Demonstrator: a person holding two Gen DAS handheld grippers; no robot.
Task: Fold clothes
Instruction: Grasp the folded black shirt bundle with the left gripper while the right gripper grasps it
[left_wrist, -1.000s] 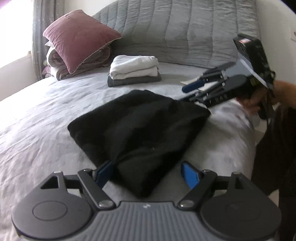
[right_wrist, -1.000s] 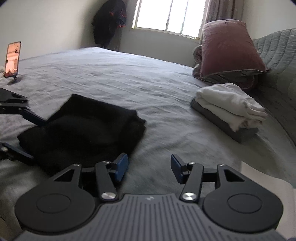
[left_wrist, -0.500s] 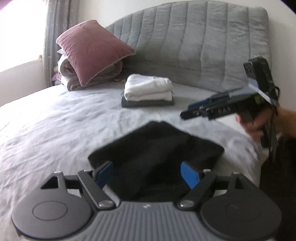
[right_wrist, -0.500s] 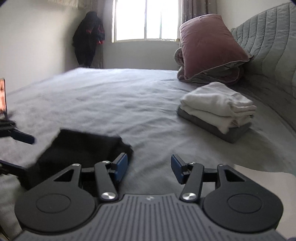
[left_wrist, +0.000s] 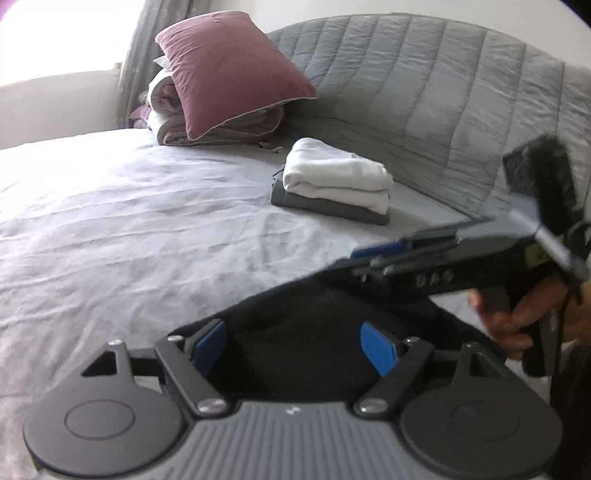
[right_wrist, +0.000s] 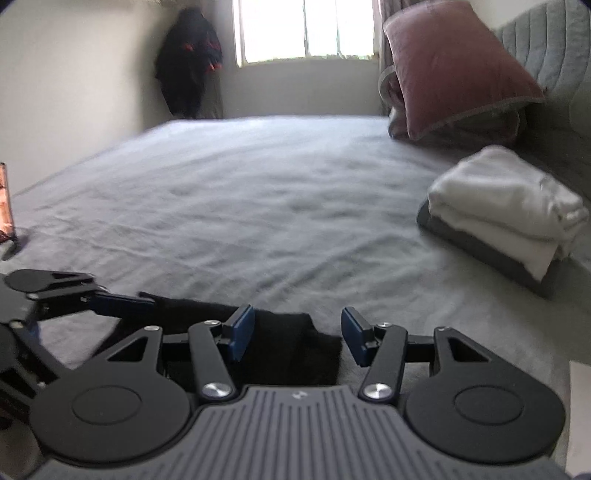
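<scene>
Two grippers hover over the black garment (left_wrist: 314, 343) at the near edge of the bed (left_wrist: 129, 229). Your left gripper (left_wrist: 293, 343) stands spread, the cloth between its pads, nothing pinched. Your right gripper (right_wrist: 297, 338) is likewise agape over the garment's corner. It lies bunched into a compact shape, which fits either a fold under way or a finished piece awaiting stacking. Farther right, the folded white-and-grey stack (left_wrist: 332, 184) sits near the headboard (left_wrist: 424, 92), with pillows (left_wrist: 229, 70) behind; nothing blocks the sheet between.
</scene>
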